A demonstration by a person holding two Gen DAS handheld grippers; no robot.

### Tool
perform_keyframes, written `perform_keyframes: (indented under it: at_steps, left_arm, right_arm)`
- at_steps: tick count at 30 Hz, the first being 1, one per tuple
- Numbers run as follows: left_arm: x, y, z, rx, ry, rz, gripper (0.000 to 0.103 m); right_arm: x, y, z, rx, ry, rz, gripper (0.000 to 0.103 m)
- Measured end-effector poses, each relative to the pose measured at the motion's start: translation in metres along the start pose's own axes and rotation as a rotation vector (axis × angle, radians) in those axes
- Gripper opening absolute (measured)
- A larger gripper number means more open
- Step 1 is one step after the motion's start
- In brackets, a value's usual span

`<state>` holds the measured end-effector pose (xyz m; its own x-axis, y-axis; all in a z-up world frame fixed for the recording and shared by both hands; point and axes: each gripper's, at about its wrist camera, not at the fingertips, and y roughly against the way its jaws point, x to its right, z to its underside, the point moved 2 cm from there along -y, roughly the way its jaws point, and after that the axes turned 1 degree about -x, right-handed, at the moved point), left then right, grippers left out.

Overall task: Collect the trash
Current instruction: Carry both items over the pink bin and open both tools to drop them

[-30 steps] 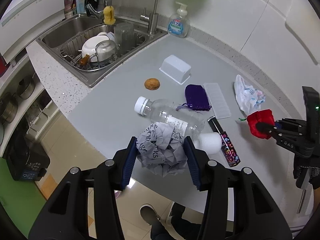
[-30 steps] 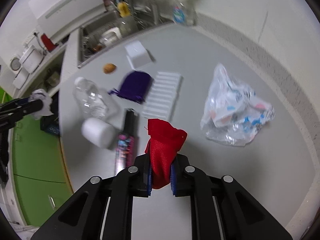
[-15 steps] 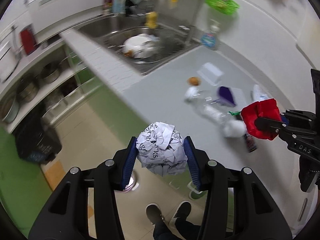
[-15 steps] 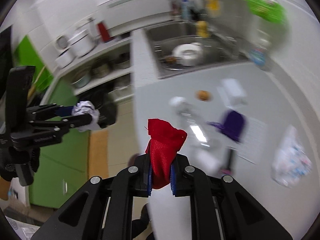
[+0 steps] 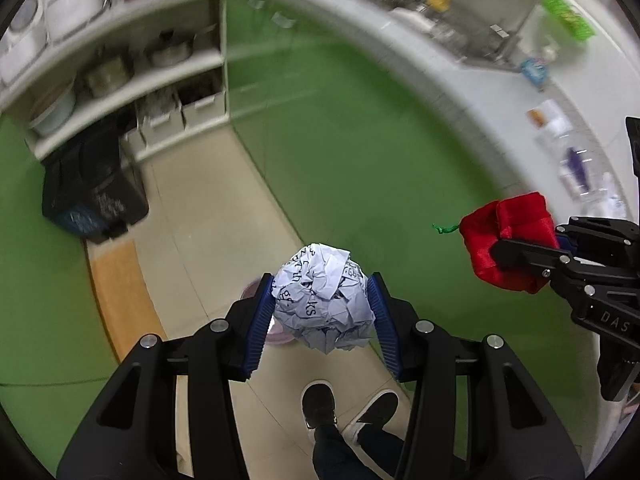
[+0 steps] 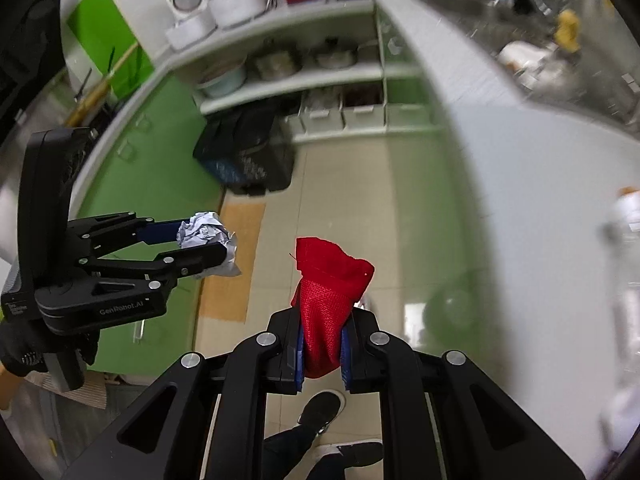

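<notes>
Crumpled paper ball (image 5: 323, 296) with half-readable black print sits clamped in the left tongs (image 5: 323, 312) above the floor. Right tongs (image 6: 323, 354) pinch a red cloth pouch (image 6: 326, 304). Lettering reads "GenRobot.AI" and "DAS".

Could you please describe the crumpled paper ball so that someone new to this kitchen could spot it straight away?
Look above the tiled floor beside the green cabinet fronts: the left gripper has its blue pads clamped on the paper ball. It is white, creased, with dark print, unlike the red pouch pinched in the right gripper.
</notes>
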<state>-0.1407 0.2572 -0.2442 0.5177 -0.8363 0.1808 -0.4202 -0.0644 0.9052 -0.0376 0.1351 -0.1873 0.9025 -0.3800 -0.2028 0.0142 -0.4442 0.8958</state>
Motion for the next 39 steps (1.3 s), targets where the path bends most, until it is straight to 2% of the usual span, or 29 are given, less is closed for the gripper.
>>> perform_keyframes:
  at_steps: [3, 11, 16, 20, 22, 24, 25, 26, 31, 32, 33, 39]
  left_arm:
    - [-0.025, -0.042, 0.011, -0.028, 0.028, 0.004, 0.048]
    - [-0.078, -0.198, 0.051, -0.128, 0.086, 0.031, 0.048]
    - [-0.096, -0.280, 0.074, -0.176, 0.098, 0.039, 0.048]
    - [-0.104, -0.326, 0.089, -0.197, 0.101, 0.036, 0.049]
    - [-0.106, -0.340, 0.095, -0.200, 0.099, 0.037, 0.052]
    - [-0.112, -0.351, 0.098, -0.201, 0.107, 0.042, 0.067]
    - [-0.115, -0.356, 0.099, -0.194, 0.120, 0.049, 0.081]
    - [-0.115, -0.357, 0.100, -0.189, 0.127, 0.053, 0.087]
    - [-0.126, -0.364, 0.099, -0.190, 0.133, 0.057, 0.091]
    - [-0.129, -0.363, 0.098, -0.188, 0.139, 0.054, 0.099]
    - [-0.132, -0.363, 0.098, -0.183, 0.145, 0.055, 0.100]
    - [-0.155, -0.348, 0.098, -0.162, 0.201, 0.030, 0.100]
  right_arm:
    - [0.000, -0.057, 0.006, -0.043, 0.003, 0.002, 0.013]
    - [0.026, -0.183, 0.035, -0.120, -0.033, 0.018, 0.013]
    - [0.044, -0.239, 0.056, -0.158, -0.049, 0.028, 0.013]
    - [0.054, -0.269, 0.072, -0.178, -0.063, 0.034, 0.013]
    - [0.058, -0.284, 0.078, -0.185, -0.072, 0.032, 0.013]
    - [0.060, -0.292, 0.084, -0.190, -0.076, 0.031, 0.013]
    - [0.061, -0.298, 0.086, -0.193, -0.078, 0.031, 0.013]
    - [0.062, -0.303, 0.088, -0.197, -0.079, 0.032, 0.013]
    - [0.061, -0.322, 0.092, -0.213, -0.081, 0.026, 0.013]
    - [0.060, -0.326, 0.091, -0.216, -0.081, 0.023, 0.013]
    - [0.058, -0.328, 0.091, -0.219, -0.080, 0.018, 0.013]
    - [0.038, -0.352, 0.082, -0.231, -0.051, -0.020, 0.013]
